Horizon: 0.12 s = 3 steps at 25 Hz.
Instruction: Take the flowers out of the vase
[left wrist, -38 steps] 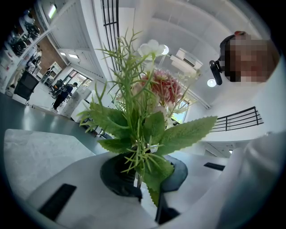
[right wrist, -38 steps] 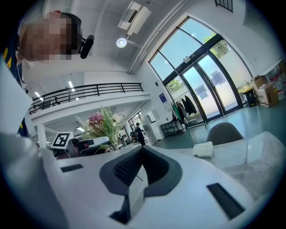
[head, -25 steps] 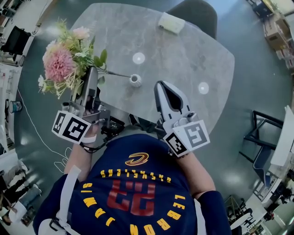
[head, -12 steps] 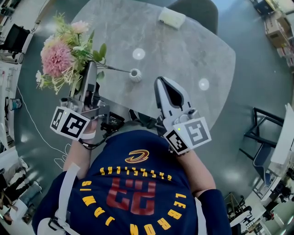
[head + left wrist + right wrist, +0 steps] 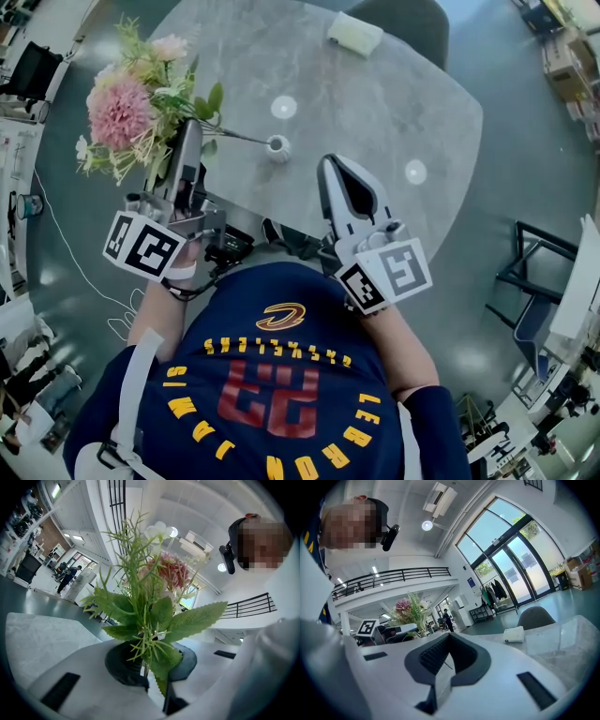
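Nothing moved: left gripper (image 5: 193, 131) clamps flowers (image 5: 122, 111); vase (image 5: 278, 148) only in head view.

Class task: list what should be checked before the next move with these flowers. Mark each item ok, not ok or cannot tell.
1. Left gripper closed on the flowers: ok. The stems sit pinched between its jaws.
2. Long stem free of the vase: cannot tell. In the head view its end reaches the vase mouth.
3. Vase upright on the table: ok.
4. Right gripper steadying the vase: not ok. It is shut, empty and apart from the vase.
5. Flower heads away from the right gripper: ok. They lie out beyond the left gripper.
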Tool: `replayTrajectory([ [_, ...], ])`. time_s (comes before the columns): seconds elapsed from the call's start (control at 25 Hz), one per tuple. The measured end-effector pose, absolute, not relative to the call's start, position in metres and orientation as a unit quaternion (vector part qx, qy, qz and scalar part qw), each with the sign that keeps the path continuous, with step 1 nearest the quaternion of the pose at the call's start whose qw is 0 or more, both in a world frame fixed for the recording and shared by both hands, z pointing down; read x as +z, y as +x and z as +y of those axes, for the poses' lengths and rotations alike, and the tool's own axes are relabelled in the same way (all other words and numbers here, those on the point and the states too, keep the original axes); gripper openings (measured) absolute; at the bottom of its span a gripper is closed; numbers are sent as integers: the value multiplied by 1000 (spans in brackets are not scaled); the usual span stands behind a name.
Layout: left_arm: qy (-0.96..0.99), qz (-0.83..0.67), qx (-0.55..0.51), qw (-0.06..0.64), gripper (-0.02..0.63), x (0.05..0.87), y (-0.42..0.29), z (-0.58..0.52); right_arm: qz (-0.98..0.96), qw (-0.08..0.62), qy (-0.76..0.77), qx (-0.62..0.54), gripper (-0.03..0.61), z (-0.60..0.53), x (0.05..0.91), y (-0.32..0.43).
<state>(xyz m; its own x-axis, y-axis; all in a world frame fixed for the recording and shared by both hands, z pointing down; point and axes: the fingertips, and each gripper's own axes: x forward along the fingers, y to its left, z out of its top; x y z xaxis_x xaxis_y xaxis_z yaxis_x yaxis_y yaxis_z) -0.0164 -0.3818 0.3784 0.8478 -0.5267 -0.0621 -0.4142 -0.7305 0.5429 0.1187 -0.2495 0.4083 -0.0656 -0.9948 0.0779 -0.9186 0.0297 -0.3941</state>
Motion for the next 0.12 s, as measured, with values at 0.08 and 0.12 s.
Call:
replayTrajectory([
  [0.08,924,-254,-106,265,43,379,-16,-381,708,110,-675,-175,8,-249,409,119],
  [0.12,924,-254,-106,266,43,379,-16,-381,708,109,-675,-175,8,-248,409,119],
])
